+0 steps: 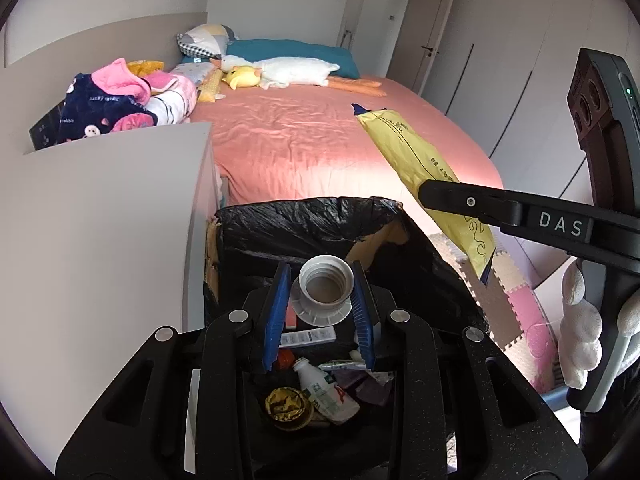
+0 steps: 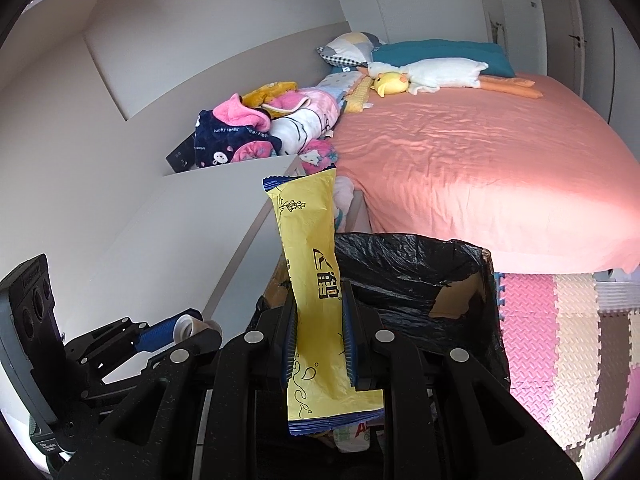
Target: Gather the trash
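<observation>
The left gripper (image 1: pixel 323 312) clamps a white plastic threaded bottle neck (image 1: pixel 326 290) above the cardboard bin lined with a black bag (image 1: pixel 304 220), which holds a white milk bottle (image 1: pixel 328 390), a crumpled gold foil cup (image 1: pixel 288 404) and wrappers. The right gripper (image 2: pixel 318 334) pinches a long yellow snack wrapper (image 2: pixel 310 248) upright over the bin's near edge.
</observation>
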The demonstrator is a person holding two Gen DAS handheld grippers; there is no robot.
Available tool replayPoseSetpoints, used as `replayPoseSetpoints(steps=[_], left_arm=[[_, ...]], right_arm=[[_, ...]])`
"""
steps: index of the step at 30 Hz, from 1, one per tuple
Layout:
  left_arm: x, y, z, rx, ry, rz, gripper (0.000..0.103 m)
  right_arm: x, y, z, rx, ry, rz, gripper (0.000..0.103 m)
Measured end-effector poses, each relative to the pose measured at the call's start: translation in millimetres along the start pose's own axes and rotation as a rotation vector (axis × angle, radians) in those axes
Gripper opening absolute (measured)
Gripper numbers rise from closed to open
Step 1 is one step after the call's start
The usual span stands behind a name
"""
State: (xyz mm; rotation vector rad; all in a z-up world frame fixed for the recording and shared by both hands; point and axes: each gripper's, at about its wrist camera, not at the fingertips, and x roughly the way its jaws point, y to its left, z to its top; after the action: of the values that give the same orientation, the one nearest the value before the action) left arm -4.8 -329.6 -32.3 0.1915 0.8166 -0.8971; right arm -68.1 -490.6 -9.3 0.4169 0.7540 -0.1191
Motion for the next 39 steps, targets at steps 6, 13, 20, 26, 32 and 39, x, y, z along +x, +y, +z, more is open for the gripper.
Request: replayPoseSetpoints(steps=[6, 13, 20, 26, 32, 39], left_arm=[[5, 2, 2, -0.033, 0.066, -0.001, 0.096], [-9, 12, 5, -0.079, -0.004, -0.032, 0.096], [-11, 15, 7, -0.085, -0.003, -0.041, 0.096], [-13, 11, 7, -0.062, -0.010, -0.028, 0.096], [-18, 11, 6, -0.067, -0.033, -0.007, 0.096], [-19, 9, 7, -0.045, -0.030, -0.008, 0.096]], right_arm=[[-8, -7, 6, 0.017, -0.025, -0.011, 0.049], [-17, -9, 8, 0.028, -0.071, -0.030, 0.069], [-16, -9, 7, 0.018, -0.064, -0.026, 0.069], [-16, -8, 6, 0.013, -0.065, -0.024, 0.069], [-18, -6, 5, 0.009, -0.067, -0.023, 0.069], [-18, -5, 5, 0.006, -0.068, -0.024, 0.069]])
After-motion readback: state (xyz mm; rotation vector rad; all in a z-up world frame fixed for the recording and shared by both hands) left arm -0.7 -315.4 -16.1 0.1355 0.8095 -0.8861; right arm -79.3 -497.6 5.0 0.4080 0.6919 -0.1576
